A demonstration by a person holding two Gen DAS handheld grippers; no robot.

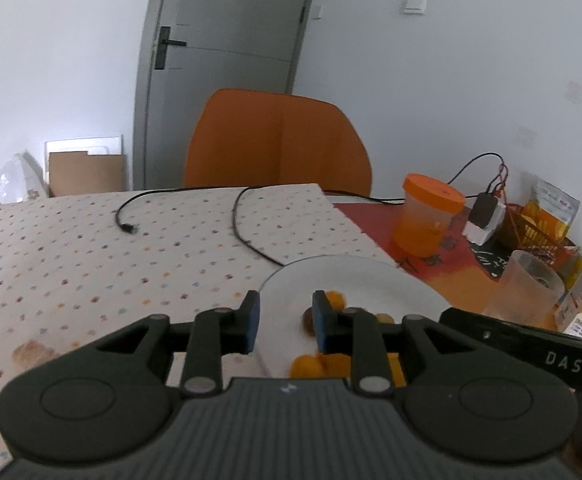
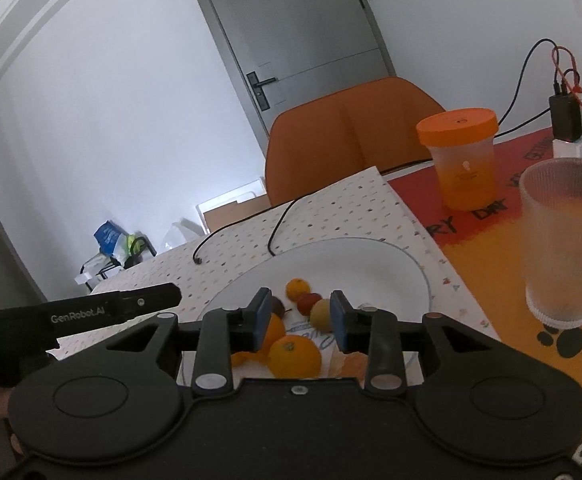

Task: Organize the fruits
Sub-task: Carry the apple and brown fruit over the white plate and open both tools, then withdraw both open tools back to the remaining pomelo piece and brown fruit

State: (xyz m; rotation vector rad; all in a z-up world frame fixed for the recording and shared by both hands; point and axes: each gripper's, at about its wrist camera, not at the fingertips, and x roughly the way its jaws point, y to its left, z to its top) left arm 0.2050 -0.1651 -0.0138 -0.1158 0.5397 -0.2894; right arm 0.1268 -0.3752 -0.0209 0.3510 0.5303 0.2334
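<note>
Orange and yellow fruits already lie on the white plate (image 2: pixel 391 276) in the lower middle of the right wrist view: a large orange (image 2: pixel 294 354) nearest the camera, a small orange (image 2: pixel 297 289) farther back, and a reddish fruit (image 2: pixel 308 302), a yellow-green fruit (image 2: pixel 320 314) and a dark fruit (image 2: pixel 278 306) between them. Both claws hang just above the plate's near rim, the right gripper (image 2: pixel 299 326) and left gripper (image 1: pixel 285 322) each spread apart and holding nothing. No fruit shows on the dotted cloth (image 1: pixel 91 248), so gathering looks largely done; sorting by kind may remain, though what lies under the grippers is hidden.
</note>
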